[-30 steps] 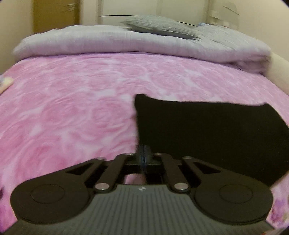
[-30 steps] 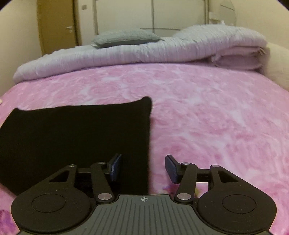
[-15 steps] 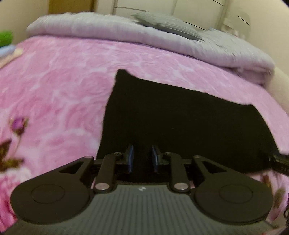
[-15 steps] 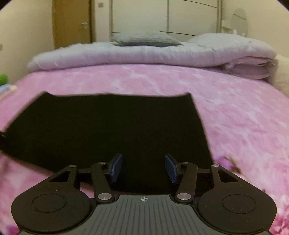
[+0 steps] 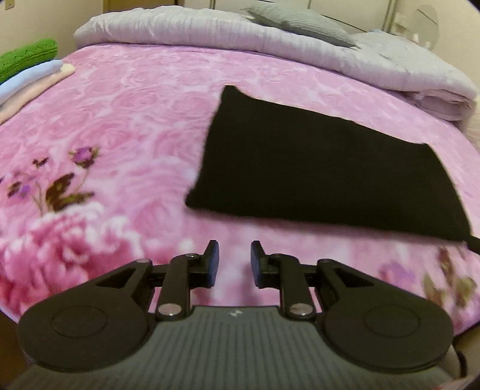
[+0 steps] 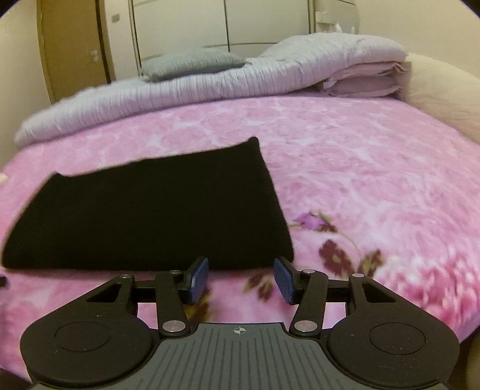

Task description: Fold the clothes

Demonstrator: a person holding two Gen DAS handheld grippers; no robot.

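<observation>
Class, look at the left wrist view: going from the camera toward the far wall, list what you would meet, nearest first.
left gripper → pink floral blanket → folded black garment → folded grey quilt → grey pillow

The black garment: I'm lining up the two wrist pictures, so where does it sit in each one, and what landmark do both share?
Left wrist view: the black garment lies right of centre on the pink bedspread, beyond the fingers.
Right wrist view: the black garment lies left of centre, its near edge just past the fingers.
Shared landmark: the grey pillow on the folded quilt at the far end of the bed.
</observation>
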